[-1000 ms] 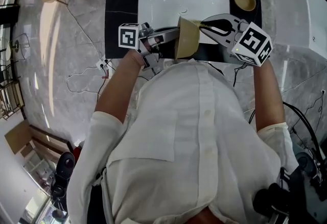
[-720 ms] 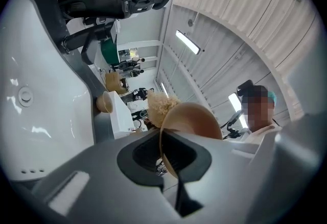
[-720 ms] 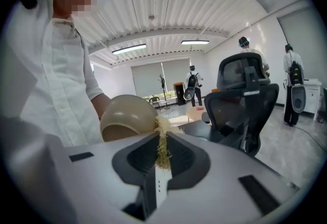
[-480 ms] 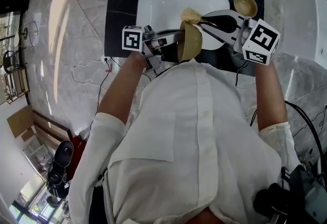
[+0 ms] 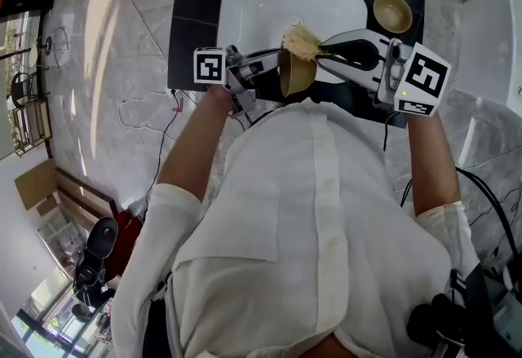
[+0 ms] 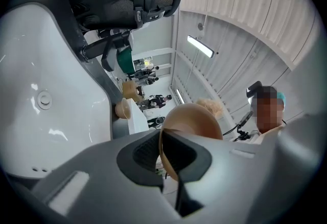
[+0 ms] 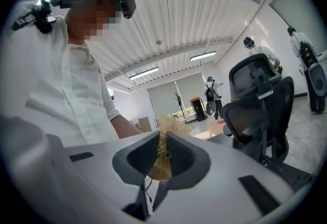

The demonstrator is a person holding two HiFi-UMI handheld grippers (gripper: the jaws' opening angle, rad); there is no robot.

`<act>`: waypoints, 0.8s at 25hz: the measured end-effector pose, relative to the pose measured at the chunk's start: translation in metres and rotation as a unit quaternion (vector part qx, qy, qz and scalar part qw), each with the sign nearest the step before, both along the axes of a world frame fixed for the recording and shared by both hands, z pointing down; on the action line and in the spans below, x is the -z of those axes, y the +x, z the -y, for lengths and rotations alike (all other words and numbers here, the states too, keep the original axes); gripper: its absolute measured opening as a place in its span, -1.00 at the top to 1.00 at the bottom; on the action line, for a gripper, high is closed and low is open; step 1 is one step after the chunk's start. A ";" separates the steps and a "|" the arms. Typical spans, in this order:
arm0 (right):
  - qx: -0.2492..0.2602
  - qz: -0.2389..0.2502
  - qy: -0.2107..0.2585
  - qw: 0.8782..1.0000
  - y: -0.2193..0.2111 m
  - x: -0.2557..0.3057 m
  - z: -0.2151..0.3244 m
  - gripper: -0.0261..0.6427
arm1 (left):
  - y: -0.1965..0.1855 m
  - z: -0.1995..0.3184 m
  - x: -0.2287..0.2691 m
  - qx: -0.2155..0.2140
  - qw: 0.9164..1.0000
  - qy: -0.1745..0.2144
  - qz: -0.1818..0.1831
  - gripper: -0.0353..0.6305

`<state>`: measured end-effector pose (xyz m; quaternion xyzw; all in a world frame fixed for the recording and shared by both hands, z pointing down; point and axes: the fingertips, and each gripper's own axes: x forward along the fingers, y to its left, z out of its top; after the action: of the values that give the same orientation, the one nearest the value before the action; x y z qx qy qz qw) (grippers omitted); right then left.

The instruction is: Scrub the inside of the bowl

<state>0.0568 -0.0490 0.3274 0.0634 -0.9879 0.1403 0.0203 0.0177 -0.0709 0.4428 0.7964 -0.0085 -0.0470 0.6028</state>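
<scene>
Left gripper view: bowl [image 6: 193, 122] hides most of the scrubber [image 6: 212, 107].

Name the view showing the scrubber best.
Head view: the scrubber shows whole, at the bowl's rim. The right gripper view shows it edge-on, pinched in the right tool; the left gripper view shows only a tuft behind the bowl.

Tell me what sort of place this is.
Probably an office or lab with a mock wash station, not a home kitchen: a white sink set in a black counter, a mesh office chair nearby, and a ribbed ceiling with strip lights.
</scene>
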 end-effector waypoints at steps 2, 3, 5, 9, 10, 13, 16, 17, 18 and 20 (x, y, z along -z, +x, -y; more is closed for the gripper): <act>0.011 0.007 -0.003 1.000 -0.009 0.001 -0.004 0.81 | -0.010 0.003 -0.001 0.005 1.000 -0.005 0.006 0.85; 0.016 0.009 -0.005 1.000 -0.014 0.002 -0.006 0.81 | -0.016 0.006 -0.001 0.008 1.000 -0.008 0.008 0.85; 0.024 0.010 -0.009 1.000 -0.020 0.000 -0.013 0.81 | -0.023 0.008 -0.004 0.013 1.000 -0.015 0.013 0.85; 0.038 0.002 -0.011 0.999 -0.023 -0.004 -0.029 0.81 | -0.027 0.008 -0.008 0.012 1.000 -0.016 0.023 0.85; 0.038 -0.002 -0.013 0.999 -0.026 -0.006 -0.032 0.81 | -0.031 0.009 -0.009 0.012 0.999 -0.015 0.028 0.85; 0.040 -0.023 -0.015 0.999 -0.035 -0.016 -0.043 0.81 | -0.039 0.011 -0.013 0.014 0.999 -0.015 0.029 0.85; 0.035 -0.058 -0.012 0.998 -0.041 -0.033 -0.052 0.81 | -0.046 0.015 -0.016 0.020 0.999 -0.021 0.022 0.85; 0.029 -0.072 -0.013 0.997 -0.042 -0.039 -0.054 0.81 | -0.049 0.017 -0.017 0.022 0.999 -0.020 0.024 0.85; 0.020 -0.085 -0.016 0.996 -0.042 -0.046 -0.056 0.81 | -0.052 0.019 -0.019 0.024 0.999 -0.018 0.029 0.85; -0.005 -0.116 -0.026 0.993 -0.039 -0.060 -0.059 0.81 | -0.056 0.022 -0.021 0.028 0.999 -0.017 0.040 0.85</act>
<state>0.0179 0.0103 0.3878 0.0838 -0.9746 0.1574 0.1354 -0.0388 -0.0927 0.4635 0.7869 -0.0559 -0.0315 0.6137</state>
